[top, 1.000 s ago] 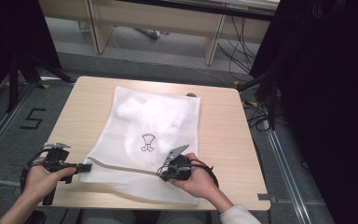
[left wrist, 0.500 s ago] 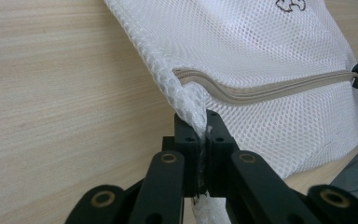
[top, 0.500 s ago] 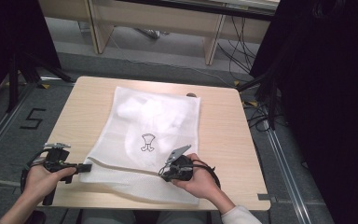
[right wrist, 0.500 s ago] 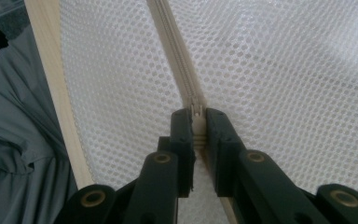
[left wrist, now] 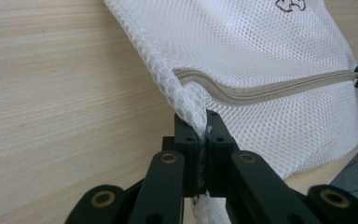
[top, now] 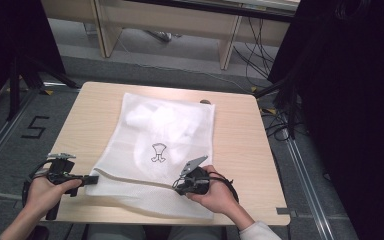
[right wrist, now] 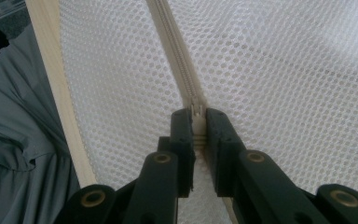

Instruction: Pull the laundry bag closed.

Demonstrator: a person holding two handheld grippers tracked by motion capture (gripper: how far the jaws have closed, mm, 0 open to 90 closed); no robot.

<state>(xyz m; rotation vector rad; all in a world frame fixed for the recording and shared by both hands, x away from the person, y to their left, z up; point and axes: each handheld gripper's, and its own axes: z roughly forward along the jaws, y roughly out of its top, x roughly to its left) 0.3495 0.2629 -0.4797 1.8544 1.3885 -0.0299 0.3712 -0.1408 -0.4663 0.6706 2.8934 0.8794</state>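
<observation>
Right now I have both grippers clamped on a white mesh laundry bag (top: 162, 150) that lies flat on a pale wooden table (top: 240, 135), its near edge toward me. My left gripper (top: 92, 178) sits at the bag's near left corner. In the left gripper view its two black fingers (left wrist: 189, 140) are pressed together with a bunched fold of mesh pinched between them, just below the end of the beige zipper (left wrist: 270, 88), which runs away from those fingers toward the right. I judge this hold is an anchor: it pins the corner so the fabric stays taut and does not slide along with the slider.

My right gripper (top: 178, 186) rests farther along the same zipper line, near the bag's right side. In the right gripper view its fingers (right wrist: 182, 135) are closed on the small zipper pull (right wrist: 197, 122), with the zipper tape running straight ahead of the fingertips and mesh spreading on both sides. Beyond the table edge, to the left of those fingers, grey clothing on my lap shows.

A bundle of pale cloth (top: 167, 120) sits inside the bag, well beyond both sets of fingers, past a small dark printed logo (top: 158, 152). With one end held and the pull gripped, the zipper looks ready to be drawn along its track.
</observation>
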